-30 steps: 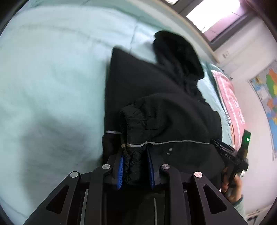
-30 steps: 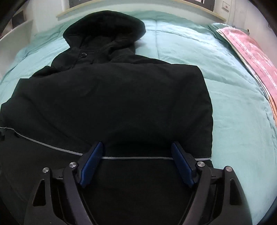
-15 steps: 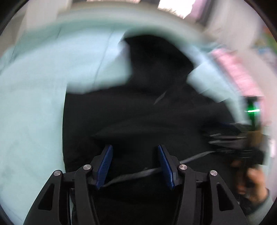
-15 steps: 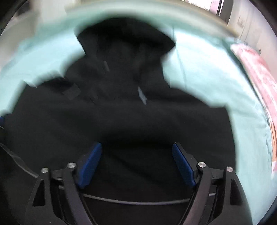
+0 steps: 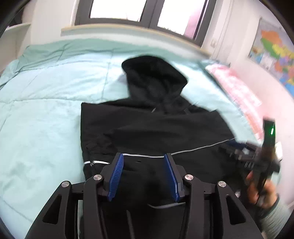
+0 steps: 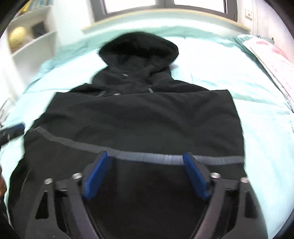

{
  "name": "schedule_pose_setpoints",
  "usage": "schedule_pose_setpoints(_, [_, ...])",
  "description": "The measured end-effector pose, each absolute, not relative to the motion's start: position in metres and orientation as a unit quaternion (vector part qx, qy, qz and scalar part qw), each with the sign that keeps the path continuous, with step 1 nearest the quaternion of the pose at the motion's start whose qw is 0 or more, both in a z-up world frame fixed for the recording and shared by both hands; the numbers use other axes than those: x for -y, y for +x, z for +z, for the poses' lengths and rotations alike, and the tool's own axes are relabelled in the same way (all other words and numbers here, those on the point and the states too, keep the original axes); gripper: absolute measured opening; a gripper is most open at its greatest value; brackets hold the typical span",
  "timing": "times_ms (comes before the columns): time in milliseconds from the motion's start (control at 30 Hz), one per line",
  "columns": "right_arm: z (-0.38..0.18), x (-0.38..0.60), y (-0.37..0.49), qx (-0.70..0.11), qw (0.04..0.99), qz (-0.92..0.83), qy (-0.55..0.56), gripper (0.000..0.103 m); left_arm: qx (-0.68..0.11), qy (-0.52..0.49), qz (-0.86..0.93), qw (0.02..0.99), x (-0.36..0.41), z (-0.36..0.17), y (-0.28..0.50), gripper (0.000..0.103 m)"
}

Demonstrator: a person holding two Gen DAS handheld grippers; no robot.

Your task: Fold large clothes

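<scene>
A large black hooded jacket lies flat on a pale green bed, hood pointing away, with both sleeves folded in over the body. A thin reflective stripe crosses it near the hem. My left gripper is open and empty, just above the jacket's lower left part. My right gripper is open and empty over the lower middle, and shows at the right of the left wrist view. The jacket fills the right wrist view.
The green duvet spreads to the left and beyond the hood. A pink patterned pillow lies at the bed's right side. White shelves stand at the left, a window ledge behind the bed.
My left gripper has let go of the bunched sleeve and opened; the sleeve now lies folded on the jacket. Both grippers have pulled back and tilted up. The right stayed open.
</scene>
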State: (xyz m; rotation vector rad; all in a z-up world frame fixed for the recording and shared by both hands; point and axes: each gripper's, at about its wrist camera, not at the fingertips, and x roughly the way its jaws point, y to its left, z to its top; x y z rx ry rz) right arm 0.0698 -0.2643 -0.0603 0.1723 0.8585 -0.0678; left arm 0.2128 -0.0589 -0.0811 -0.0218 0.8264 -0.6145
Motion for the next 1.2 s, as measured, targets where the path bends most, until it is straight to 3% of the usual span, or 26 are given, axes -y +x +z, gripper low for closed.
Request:
schedule_pose_setpoints(133, [-0.055, 0.258, 0.036, -0.426, 0.9, -0.049, 0.073, 0.081, -0.409, 0.012, -0.265, 0.873, 0.082, -0.089, 0.21, 0.048])
schedule_pose_setpoints(233, [-0.069, 0.272, 0.028, -0.451, 0.887, -0.064, 0.08, 0.081, -0.453, 0.047, -0.194, 0.869, 0.09, -0.132, 0.223, 0.048])
schedule_pose_setpoints(333, [-0.096, 0.28, 0.043, -0.479, 0.872, -0.056, 0.078, 0.081, -0.5, -0.037, -0.22, 0.837, 0.066, -0.169, 0.247, 0.047])
schedule_pose_setpoints(567, [-0.103, 0.269, 0.037, -0.451, 0.889, -0.064, 0.043, 0.085, -0.473, -0.015, -0.233, 0.849, 0.07, -0.163, 0.242, 0.048])
schedule_pose_setpoints(767, [-0.098, 0.274, 0.029, -0.443, 0.892, -0.053, 0.068, 0.085, -0.486, -0.078, -0.248, 0.834, 0.05, -0.16, 0.245, 0.048])
schedule_pose_setpoints(933, [-0.073, 0.277, 0.052, -0.509, 0.857, -0.037, 0.079, 0.085, -0.512, -0.086, -0.257, 0.815, 0.048, -0.114, 0.246, 0.048])
schedule_pose_setpoints(1033, [-0.033, 0.288, 0.059, -0.519, 0.847, -0.021, 0.112, 0.085, -0.508, -0.069, -0.248, 0.822, 0.051, -0.059, 0.252, 0.049])
schedule_pose_setpoints(1067, [-0.02, 0.291, 0.06, -0.517, 0.848, -0.019, 0.117, 0.085, -0.504, -0.068, -0.245, 0.825, 0.053, -0.043, 0.255, 0.051])
schedule_pose_setpoints(1167, [0.032, 0.303, 0.08, -0.5, 0.857, -0.018, 0.124, 0.085, -0.487, -0.08, -0.24, 0.836, 0.058, 0.0, 0.269, 0.073])
schedule_pose_setpoints(1200, [0.051, 0.308, 0.089, -0.489, 0.864, -0.017, 0.122, 0.085, -0.478, -0.086, -0.241, 0.84, 0.06, 0.013, 0.276, 0.074])
